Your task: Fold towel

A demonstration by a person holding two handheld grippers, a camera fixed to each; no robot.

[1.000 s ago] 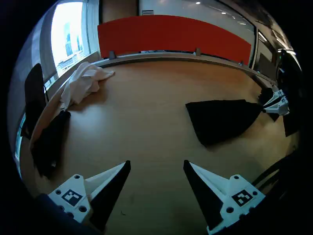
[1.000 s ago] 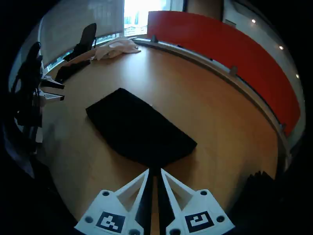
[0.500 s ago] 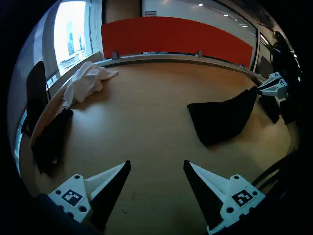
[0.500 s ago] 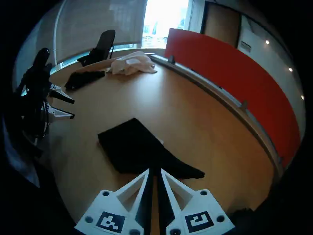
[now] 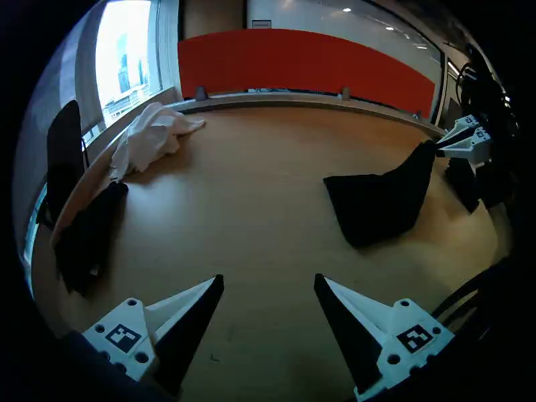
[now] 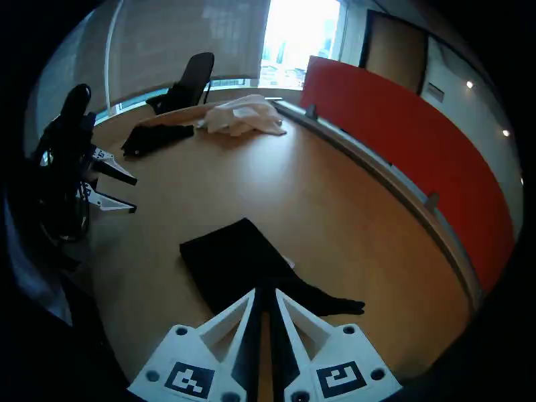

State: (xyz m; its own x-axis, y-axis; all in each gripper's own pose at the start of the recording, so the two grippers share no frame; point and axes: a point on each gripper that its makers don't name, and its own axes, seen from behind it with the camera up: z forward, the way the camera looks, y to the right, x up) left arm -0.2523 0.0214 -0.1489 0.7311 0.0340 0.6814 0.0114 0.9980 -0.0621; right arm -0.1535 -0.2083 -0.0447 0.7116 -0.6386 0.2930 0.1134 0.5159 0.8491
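Observation:
A black towel [image 5: 378, 201] lies on the wooden table [image 5: 254, 174], right of centre in the left gripper view. Its far right corner is lifted by my right gripper [image 5: 439, 144], which is shut on it. In the right gripper view the same towel [image 6: 234, 264] hangs from the closed right gripper [image 6: 266, 298] down to the table. My left gripper [image 5: 268, 285] stands open near the table's front edge, with bare wood between its fingers; it appears again at the left of the right gripper view [image 6: 124, 194], held by a hand.
A crumpled white cloth [image 5: 151, 134] lies at the far left of the table, and a dark cloth [image 5: 87, 234] hangs over the left edge. A red partition [image 5: 301, 63] runs along the back. A black chair [image 6: 187, 80] stands by the window.
My right gripper has risen with the towel's corner, pulling that end up off the table. The left gripper has barely moved.

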